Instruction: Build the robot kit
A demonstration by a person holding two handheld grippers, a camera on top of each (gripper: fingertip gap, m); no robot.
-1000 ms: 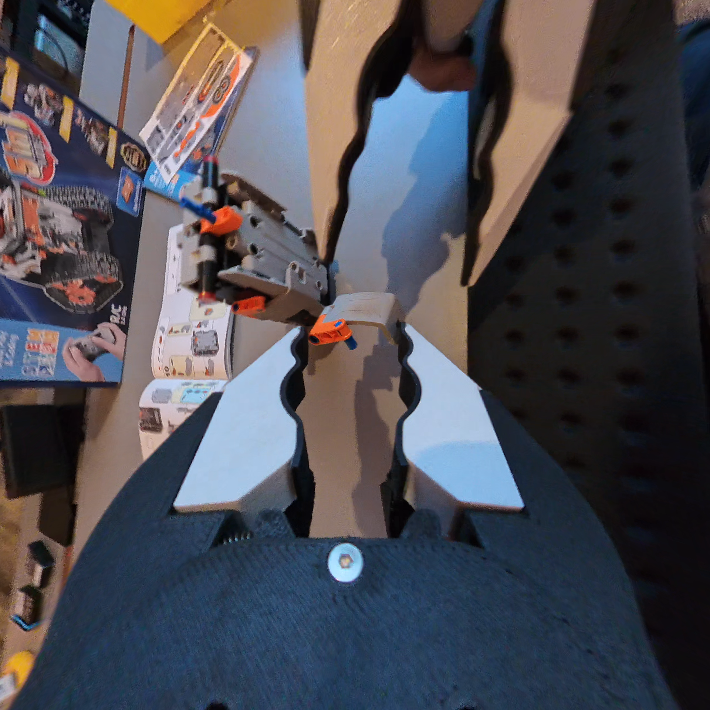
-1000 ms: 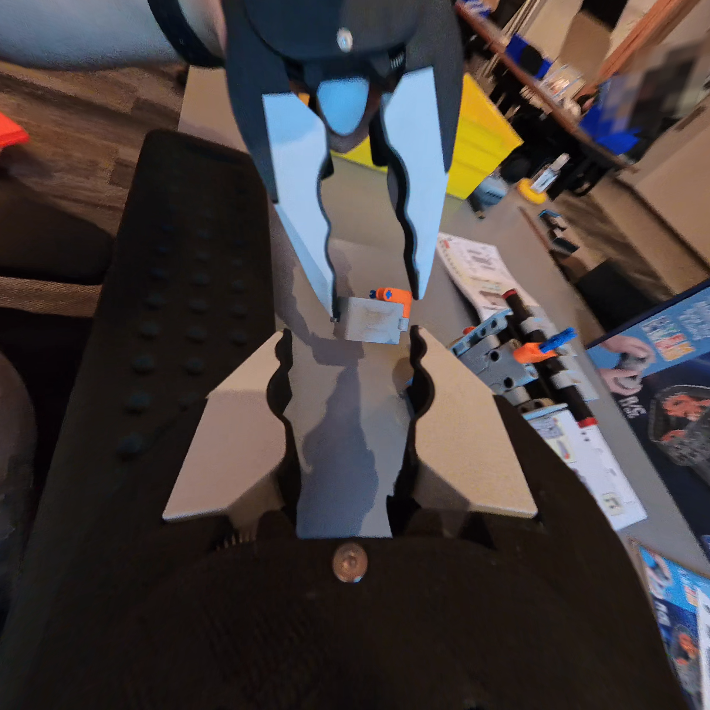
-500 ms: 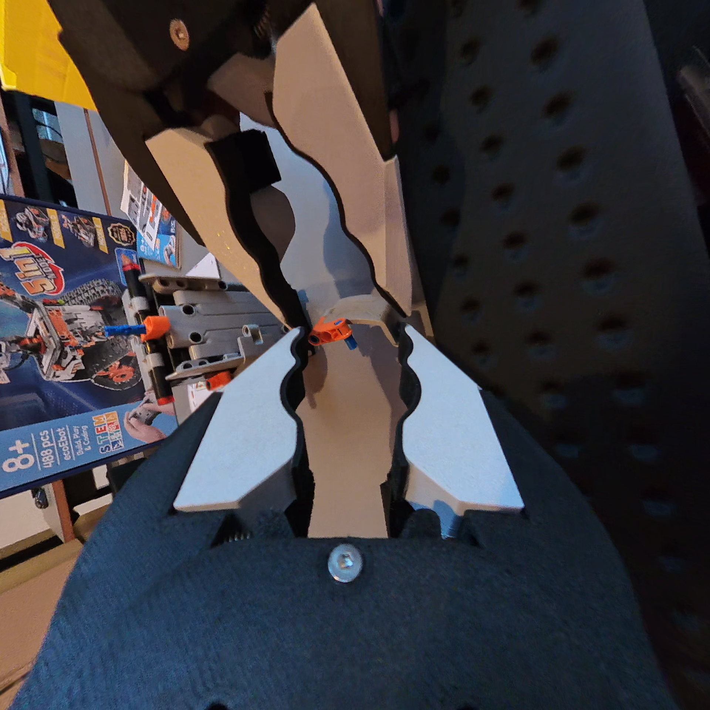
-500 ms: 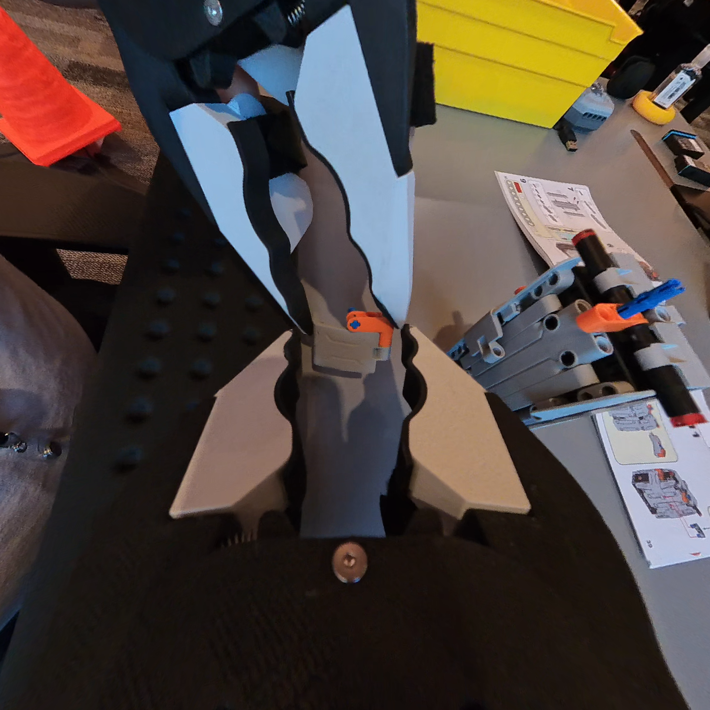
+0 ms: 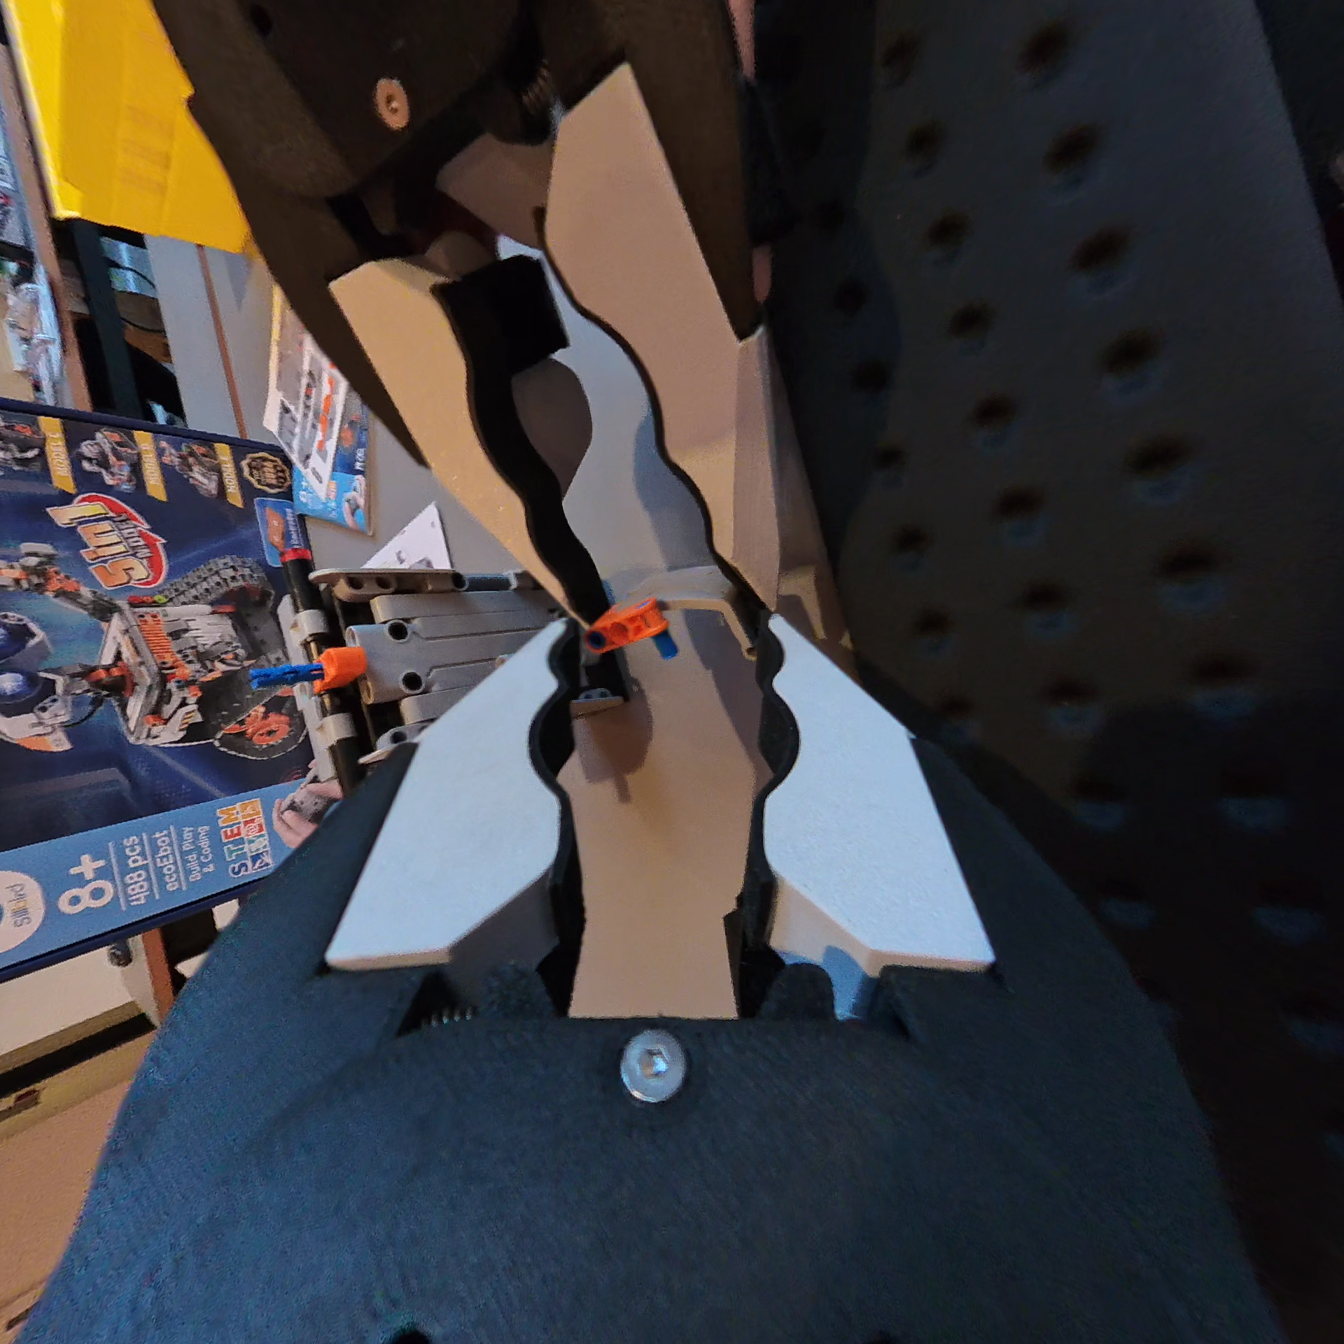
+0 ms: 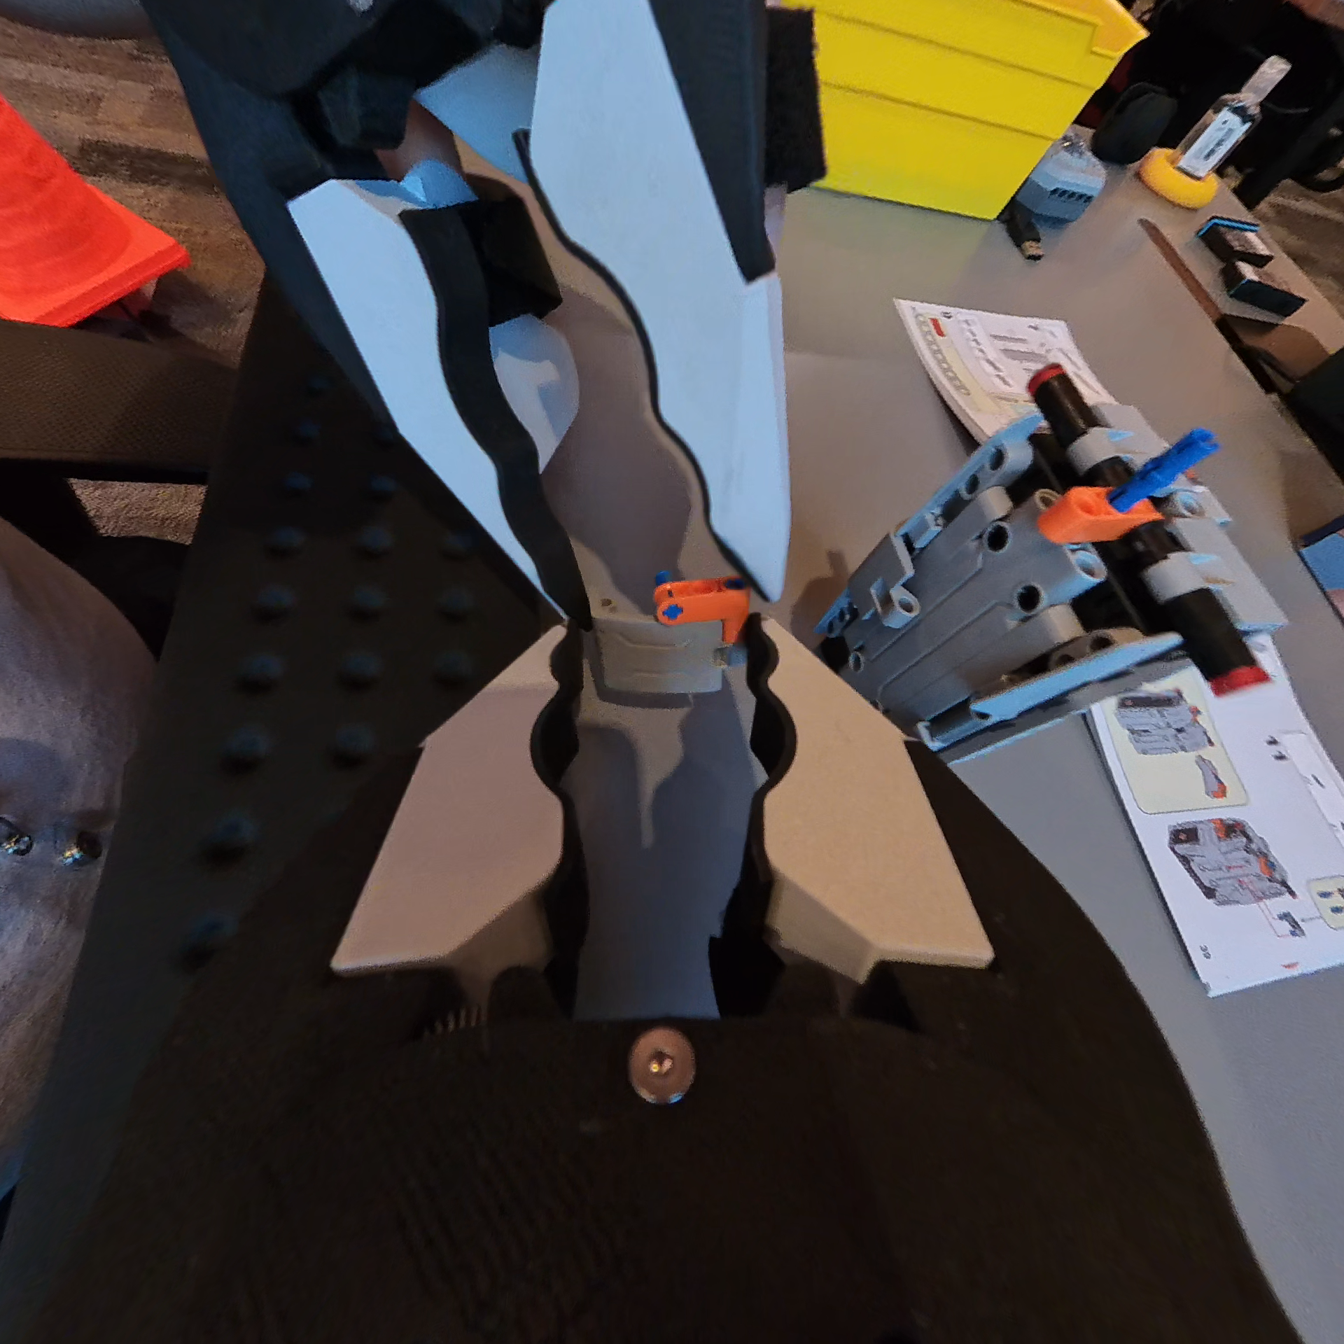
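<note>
While both tools meet at frame centre | left gripper [image 5: 665,633] and right gripper [image 6: 665,629], jaws partly apart, clamp one grey-and-orange brick piece [image 6: 673,640] | grey brick assembly [image 6: 1047,582] right.

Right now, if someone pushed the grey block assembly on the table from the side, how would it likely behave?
The grey block assembly looks rigid: stacked plastic beams pinned together. It rests tilted on the table, so it may rock rather than slide. The black axle and blue pin stick out and could catch or pop loose.
</note>
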